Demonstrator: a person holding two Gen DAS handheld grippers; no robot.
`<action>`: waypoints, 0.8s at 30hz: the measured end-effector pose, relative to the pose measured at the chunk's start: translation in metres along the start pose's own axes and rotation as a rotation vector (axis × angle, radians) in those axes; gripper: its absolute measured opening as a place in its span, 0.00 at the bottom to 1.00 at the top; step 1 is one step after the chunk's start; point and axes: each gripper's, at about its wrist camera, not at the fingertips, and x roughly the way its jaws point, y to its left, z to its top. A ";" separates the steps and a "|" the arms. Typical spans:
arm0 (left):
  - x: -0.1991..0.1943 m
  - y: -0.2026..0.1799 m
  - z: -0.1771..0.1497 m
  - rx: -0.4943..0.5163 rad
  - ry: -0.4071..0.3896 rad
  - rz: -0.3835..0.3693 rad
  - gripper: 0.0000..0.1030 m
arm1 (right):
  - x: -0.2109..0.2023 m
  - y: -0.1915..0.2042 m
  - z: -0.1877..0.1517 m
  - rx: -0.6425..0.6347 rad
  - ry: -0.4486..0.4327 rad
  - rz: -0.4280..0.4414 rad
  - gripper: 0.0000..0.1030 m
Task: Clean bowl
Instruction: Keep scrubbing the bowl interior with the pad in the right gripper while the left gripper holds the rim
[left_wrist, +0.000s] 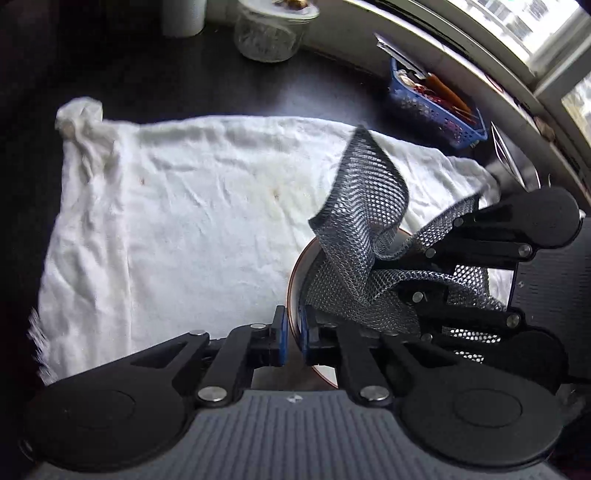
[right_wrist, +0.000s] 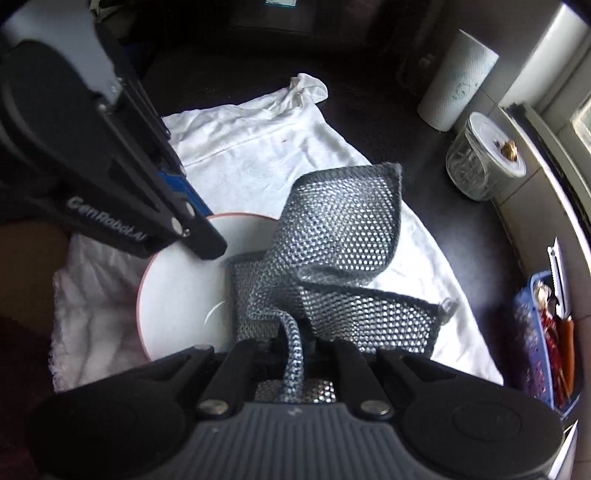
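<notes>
A white bowl with a brown rim rests on a white cloth. My left gripper is shut on the bowl's rim, blue pads on either side; it also shows at the upper left of the right wrist view. My right gripper is shut on a grey mesh scrubbing cloth, which is folded and drapes into the bowl. In the left wrist view the mesh cloth rises over the bowl, with the right gripper behind it.
A dark counter lies under the white cloth. A glass jar and a paper towel roll stand at the back. A blue basket of utensils sits by the window ledge; it also shows in the right wrist view.
</notes>
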 end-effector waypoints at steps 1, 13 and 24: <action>-0.002 0.003 -0.006 -0.056 -0.007 -0.007 0.06 | 0.001 0.000 0.000 0.009 0.002 0.005 0.02; 0.003 0.034 -0.066 -0.714 0.002 -0.191 0.08 | 0.006 0.007 -0.003 0.208 0.007 0.116 0.05; -0.008 0.000 -0.045 -0.288 -0.072 -0.024 0.21 | 0.001 0.017 -0.004 0.149 -0.010 0.067 0.04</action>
